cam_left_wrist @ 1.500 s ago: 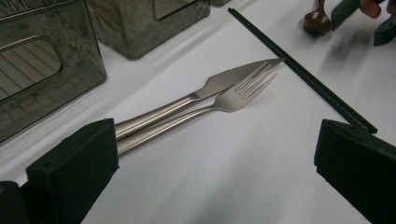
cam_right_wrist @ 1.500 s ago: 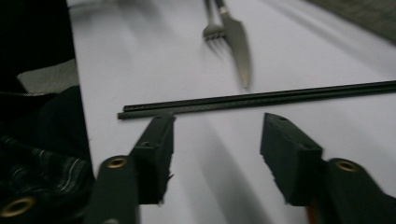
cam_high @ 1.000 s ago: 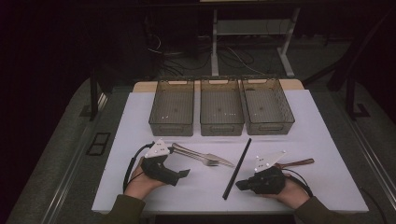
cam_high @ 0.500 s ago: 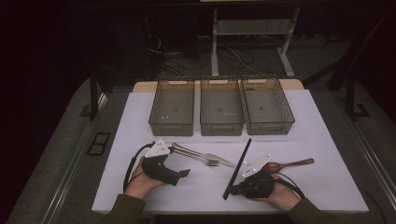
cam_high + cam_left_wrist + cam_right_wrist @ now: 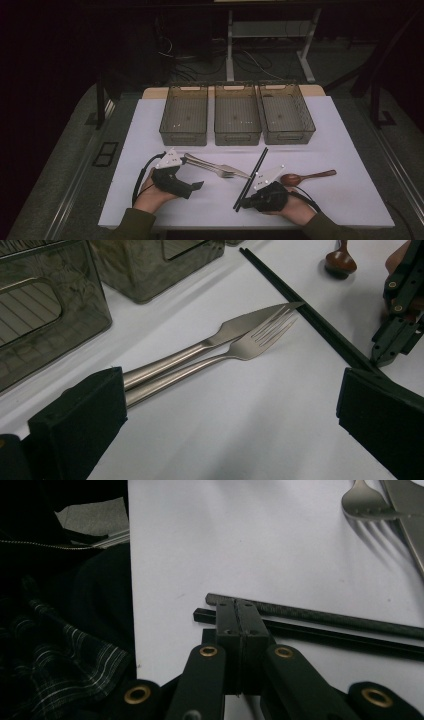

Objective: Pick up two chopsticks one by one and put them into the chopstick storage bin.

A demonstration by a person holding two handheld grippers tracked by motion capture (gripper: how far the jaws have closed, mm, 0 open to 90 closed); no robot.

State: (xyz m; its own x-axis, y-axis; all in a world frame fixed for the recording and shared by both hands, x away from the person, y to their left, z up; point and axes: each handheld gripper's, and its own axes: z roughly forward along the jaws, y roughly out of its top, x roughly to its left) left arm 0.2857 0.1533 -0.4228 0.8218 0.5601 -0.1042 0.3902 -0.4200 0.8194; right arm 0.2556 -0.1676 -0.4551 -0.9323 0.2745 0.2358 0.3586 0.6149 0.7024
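Note:
Two black chopsticks (image 5: 252, 175) lie side by side on the white table, slanting from the bins toward me. My right gripper (image 5: 242, 204) is shut, nothing between its pads. In the right gripper view its tips (image 5: 239, 616) sit over the near ends of the chopsticks (image 5: 330, 622). My left gripper (image 5: 191, 176) rests open at the left. In the left gripper view its jaws stand wide apart, and the handles of a steel knife (image 5: 235, 329) and fork (image 5: 250, 342) run past the left pad (image 5: 80, 420). A wooden spoon (image 5: 307, 176) lies right of the chopsticks.
Three empty grey see-through bins stand in a row at the back: left (image 5: 183, 137), middle (image 5: 237, 136), right (image 5: 290, 135). The white tabletop (image 5: 350, 200) ends just behind my hands. A dark sleeve and checked cloth (image 5: 65, 665) lie beyond that edge.
My right gripper has slid left, off the spoon and up to the near end of the chopsticks. The spoon now lies uncovered. The left gripper has not moved.

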